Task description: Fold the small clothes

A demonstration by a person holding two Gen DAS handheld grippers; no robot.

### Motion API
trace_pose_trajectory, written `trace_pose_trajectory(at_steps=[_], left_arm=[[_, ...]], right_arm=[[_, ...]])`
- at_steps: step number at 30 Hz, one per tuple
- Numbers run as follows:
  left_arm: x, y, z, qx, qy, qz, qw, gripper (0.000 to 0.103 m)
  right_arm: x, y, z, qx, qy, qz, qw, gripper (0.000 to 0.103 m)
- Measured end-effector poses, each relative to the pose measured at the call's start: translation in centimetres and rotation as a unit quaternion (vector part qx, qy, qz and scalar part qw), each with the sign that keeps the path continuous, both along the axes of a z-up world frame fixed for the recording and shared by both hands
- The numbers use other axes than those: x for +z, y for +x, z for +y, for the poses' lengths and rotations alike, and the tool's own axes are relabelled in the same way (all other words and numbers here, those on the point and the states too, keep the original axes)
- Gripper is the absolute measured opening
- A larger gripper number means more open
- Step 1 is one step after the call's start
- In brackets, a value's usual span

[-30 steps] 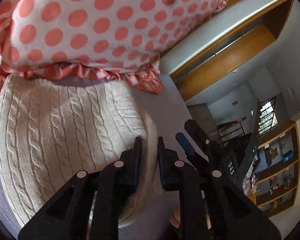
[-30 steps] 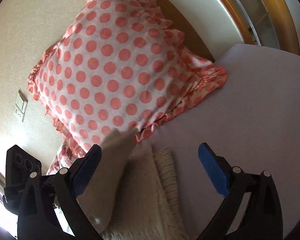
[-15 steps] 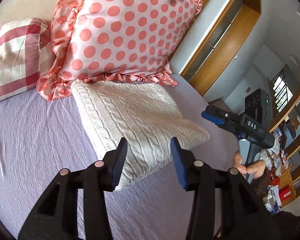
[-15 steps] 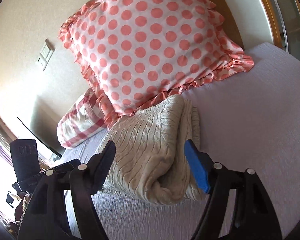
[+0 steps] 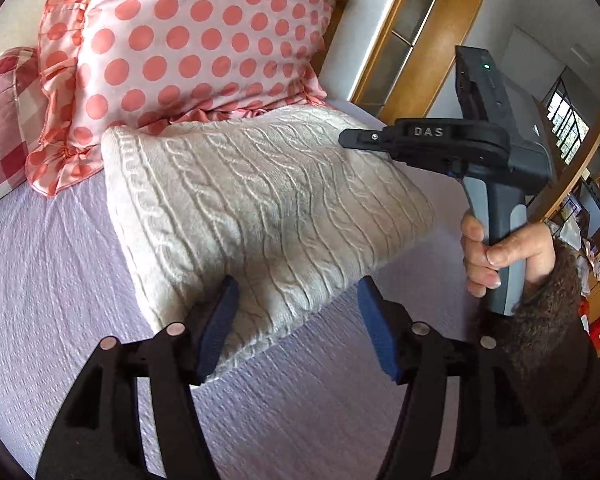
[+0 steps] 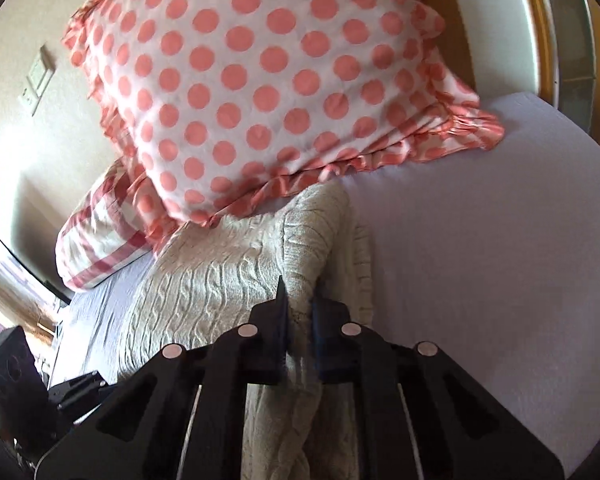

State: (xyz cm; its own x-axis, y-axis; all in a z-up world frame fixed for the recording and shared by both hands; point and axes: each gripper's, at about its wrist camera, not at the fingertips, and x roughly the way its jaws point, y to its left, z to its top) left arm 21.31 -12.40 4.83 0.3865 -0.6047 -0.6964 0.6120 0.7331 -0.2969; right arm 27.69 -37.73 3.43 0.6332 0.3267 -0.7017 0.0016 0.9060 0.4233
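A cream cable-knit sweater (image 5: 260,208) lies folded into a thick pad on the lilac bed (image 5: 48,280), its far edge tucked against the frill of a polka-dot pillow (image 5: 188,36); a red-checked pillow (image 5: 0,120) sits further to the side.

The right gripper (image 6: 298,320) has its fingers pressed together on a bunched fold at the sweater's near edge, with knit showing in the narrow slit between them. That pinch probably serves to keep the stacked layers from sliding or springing open, since thick knit tends to unfold itself. In the left wrist view this gripper reaches over the sweater's right end, with the person's hand (image 5: 496,248) around its handle.

The left gripper (image 5: 296,320) has its fingers wide apart, one blue pad (image 5: 216,328) in front of the near corner of the sweater and the other over bare sheet; nothing is held between them. It looks placed to take the near corner, either for another fold or to square the pad. The fold seems mostly complete.
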Motion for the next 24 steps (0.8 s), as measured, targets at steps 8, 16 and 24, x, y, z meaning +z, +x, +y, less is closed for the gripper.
trace_pose_trajectory(at_steps=[8,16,24], left_arm=[[2.6,0.4,6.2,0.094,-0.094,-0.005,0.9911,0.068],[-2.4,8.1,7.7,0.127,-0.131,0.168,0.9687,0.074],[-4.5,11.5,6.0,0.111,-0.175,0.203,0.9571,0.067]], right_arm=[[0.5,-0.4,-2.7,-0.009,0.102,0.009,0.995,0.102],[-3.6,1.0,-1.8,0.04,0.158,0.089,0.983,0.081],[-5.5,1.3,-2.0,0.067,0.251,0.073,0.963,0.041]])
